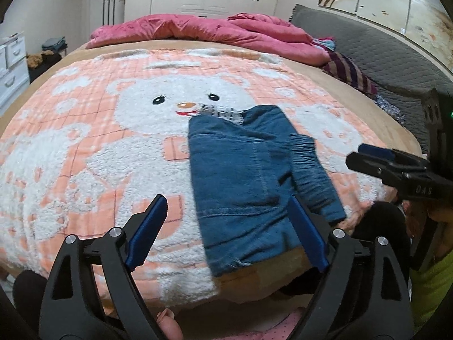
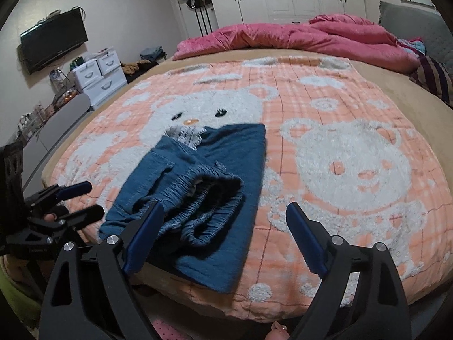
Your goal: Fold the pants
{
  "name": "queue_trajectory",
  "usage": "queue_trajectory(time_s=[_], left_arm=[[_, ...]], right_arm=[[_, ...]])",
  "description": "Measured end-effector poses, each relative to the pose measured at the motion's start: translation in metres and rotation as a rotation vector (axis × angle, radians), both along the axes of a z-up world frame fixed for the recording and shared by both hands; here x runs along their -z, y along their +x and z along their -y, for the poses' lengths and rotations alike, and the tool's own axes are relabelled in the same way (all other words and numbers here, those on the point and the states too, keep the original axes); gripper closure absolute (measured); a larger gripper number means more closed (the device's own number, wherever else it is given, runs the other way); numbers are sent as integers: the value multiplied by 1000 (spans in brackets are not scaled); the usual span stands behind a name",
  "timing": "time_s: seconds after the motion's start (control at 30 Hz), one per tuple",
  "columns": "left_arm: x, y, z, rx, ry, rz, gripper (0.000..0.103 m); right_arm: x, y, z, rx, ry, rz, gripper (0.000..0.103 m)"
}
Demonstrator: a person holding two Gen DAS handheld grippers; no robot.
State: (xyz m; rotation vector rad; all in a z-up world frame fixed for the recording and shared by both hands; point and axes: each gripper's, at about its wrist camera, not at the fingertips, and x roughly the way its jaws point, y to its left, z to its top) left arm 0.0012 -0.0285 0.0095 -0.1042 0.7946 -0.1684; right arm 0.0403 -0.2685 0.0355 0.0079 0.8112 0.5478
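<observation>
Blue denim pants (image 1: 243,170) lie folded on the pink and white bear blanket (image 1: 85,141), near the bed's front edge. Their elastic waistband (image 2: 203,206) lies on top, bunched, toward the near side. A white patterned cloth (image 2: 185,136) pokes out at the far end. My left gripper (image 1: 226,212) is open and empty, held just above the pants' near end. My right gripper (image 2: 223,221) is open and empty, just above the waistband; it also shows in the left wrist view (image 1: 368,155) at the right. The left gripper shows in the right wrist view (image 2: 82,201) at the left.
A pink duvet (image 1: 212,31) is heaped at the bed's far side. Striped cloth (image 1: 348,70) and a grey headboard (image 1: 382,48) are at the right. White drawers (image 2: 99,76) and a wall TV (image 2: 53,42) stand left of the bed.
</observation>
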Motion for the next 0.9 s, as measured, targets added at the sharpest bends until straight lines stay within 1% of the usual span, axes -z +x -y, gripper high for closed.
queue_trajectory(time_s=[0.13, 0.3, 0.43, 0.57, 0.63, 0.77, 0.9], left_arm=[[5, 8, -6, -21, 6, -12, 20], [14, 20, -10, -36, 7, -31, 19], [24, 34, -11, -39, 4, -55, 19], [37, 49, -12, -32, -29, -96, 19], [42, 53, -14, -29, -58, -110, 19], [45, 55, -14, -21, -80, -116, 19], [47, 59, -13, -5, -121, -129, 23]], right_arm=[[12, 6, -4, 10, -3, -31, 16], [24, 13, -6, 26, 5, -72, 16], [34, 20, -5, 35, 39, -106, 16], [42, 28, -2, 40, 93, -147, 17], [47, 32, -3, 35, 110, -167, 22], [57, 39, -5, 30, 159, -214, 24], [60, 48, -4, 18, 205, -238, 33]])
